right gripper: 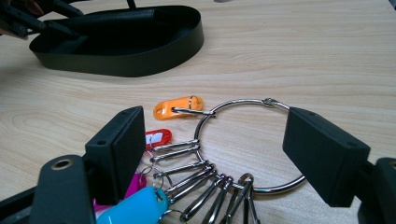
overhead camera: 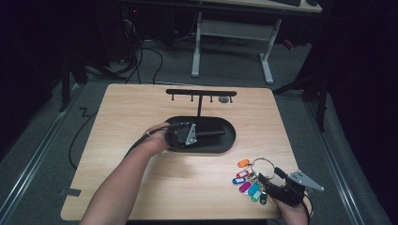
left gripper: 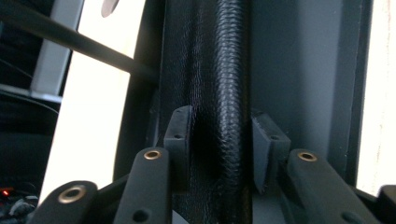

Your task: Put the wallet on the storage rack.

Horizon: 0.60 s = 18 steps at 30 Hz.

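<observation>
1. Writing on any of these things is too small or blurred for me to read; the key tags show plain colours and I cannot make out words on them.
2. My left gripper (overhead camera: 202, 134) lies in the black oval tray (overhead camera: 230, 140) on the wooden table (overhead camera: 141, 108). Its jaws stand partly apart, one on each side of a black textured strap (left gripper: 229, 70) that runs the length of the tray. In the left gripper view the pads (left gripper: 180, 135) sit just beside the strap, and I cannot tell whether they touch it.
3. My right gripper (right gripper: 215, 154) is at the near right corner of the table, jaws wide, one pad (right gripper: 116, 149) on each side of the key ring (right gripper: 243, 105). Neither pad presses on it; the ring lies flat on the wood.
4. Count: one large metal ring, several smaller metal loops threaded on it, and a fan of coloured tags. I can pick out orange (right gripper: 179, 107), red (right gripper: 156, 138), blue (overhead camera: 239, 180), pink (overhead camera: 245, 187) and turquoise (right gripper: 135, 207); more lie bunched where I cannot count them.
5. One black T-shaped hook stand (overhead camera: 201, 93) rises at the far side of the tray, with four small pegs under its bar.
</observation>
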Tool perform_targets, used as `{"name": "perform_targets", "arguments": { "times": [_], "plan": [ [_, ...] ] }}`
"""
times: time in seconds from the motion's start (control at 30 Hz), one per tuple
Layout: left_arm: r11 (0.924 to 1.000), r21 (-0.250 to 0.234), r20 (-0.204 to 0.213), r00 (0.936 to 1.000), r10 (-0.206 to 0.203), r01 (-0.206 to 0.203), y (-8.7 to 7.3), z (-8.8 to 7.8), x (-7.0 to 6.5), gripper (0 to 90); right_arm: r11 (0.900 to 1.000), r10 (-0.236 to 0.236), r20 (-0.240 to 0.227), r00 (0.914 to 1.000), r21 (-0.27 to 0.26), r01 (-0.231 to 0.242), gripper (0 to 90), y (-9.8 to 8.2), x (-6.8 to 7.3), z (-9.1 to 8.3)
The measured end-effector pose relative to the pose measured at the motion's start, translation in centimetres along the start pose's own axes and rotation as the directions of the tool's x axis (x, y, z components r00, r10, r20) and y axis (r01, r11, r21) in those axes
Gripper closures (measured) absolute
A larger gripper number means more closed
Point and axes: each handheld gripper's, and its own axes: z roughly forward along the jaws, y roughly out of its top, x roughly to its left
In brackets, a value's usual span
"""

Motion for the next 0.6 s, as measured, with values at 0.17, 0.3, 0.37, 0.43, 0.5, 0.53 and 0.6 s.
{"name": "perform_targets", "arguments": {
  "times": [0.17,0.3,0.37,0.43,0.5,0.53,0.6],
  "plan": [
    [0.9982,0.031,0.013,0.9986,-0.052,0.052,0.0,0.3,0.2,58.5,1.0,-0.001,0.0,1.0,0.0,0.001,21.6,0.0,0.0,0.0],
    [0.9949,0.043,0.03,0.9953,-0.092,0.091,-0.3,0.2,0.4,53.7,1.0,-0.002,0.0,1.0,0.0,0.002,21.6,0.0,0.0,0.0],
    [0.9926,0.039,0.037,0.9926,-0.116,0.114,-0.4,0.2,0.4,50.4,1.0,-0.003,0.001,1.0,0.0,0.003,21.6,0.0,0.0,0.0],
    [0.9903,0.031,0.051,0.9893,-0.137,0.135,-0.6,0.2,0.5,47.8,1.0,0.0,0.001,1.0,0.002,0.0,21.5,0.0,0.0,0.0],
    [0.9864,0.015,0.048,0.9853,-0.164,0.164,-0.7,-0.1,0.7,47.0,1.0,-0.003,0.001,1.0,0.001,0.003,21.6,0.0,0.0,0.0],
    [0.9842,0.008,0.048,0.9831,-0.177,0.177,-0.7,-0.3,0.9,46.1,1.0,-0.001,0.003,1.0,0.002,0.001,21.6,0.0,0.1,0.0],
    [0.9812,-0.01,0.039,0.9806,-0.192,0.193,-0.6,-0.8,1.2,45.0,1.0,-0.002,0.002,1.0,0.004,0.002,21.6,0.0,0.1,0.1]
  ]
}}
